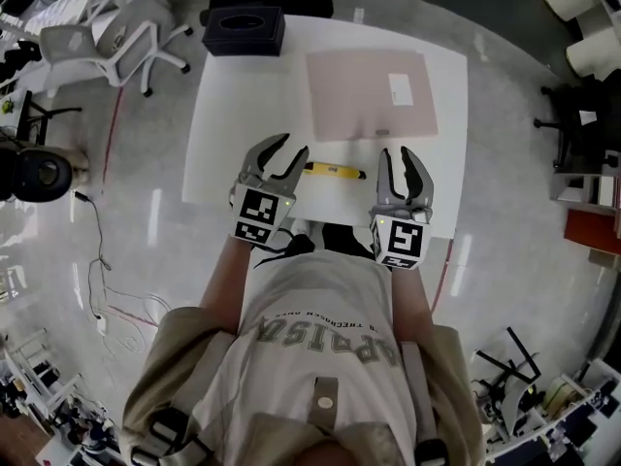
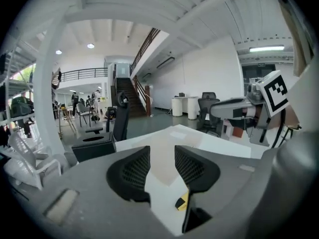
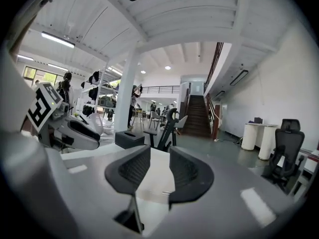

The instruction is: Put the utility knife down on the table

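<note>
White table (image 1: 225, 144): knife (image 1: 335, 171) lies near front edge; we judge put-down done. Left claw (image 1: 291, 148), right claw (image 1: 396, 154) gape empty; next, back off.

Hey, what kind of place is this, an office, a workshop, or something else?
Probably a large open-plan office or lab hall. A staircase climbs to a railed mezzanine, office chairs stand around, and the work happens at a white table out in the open.
</note>
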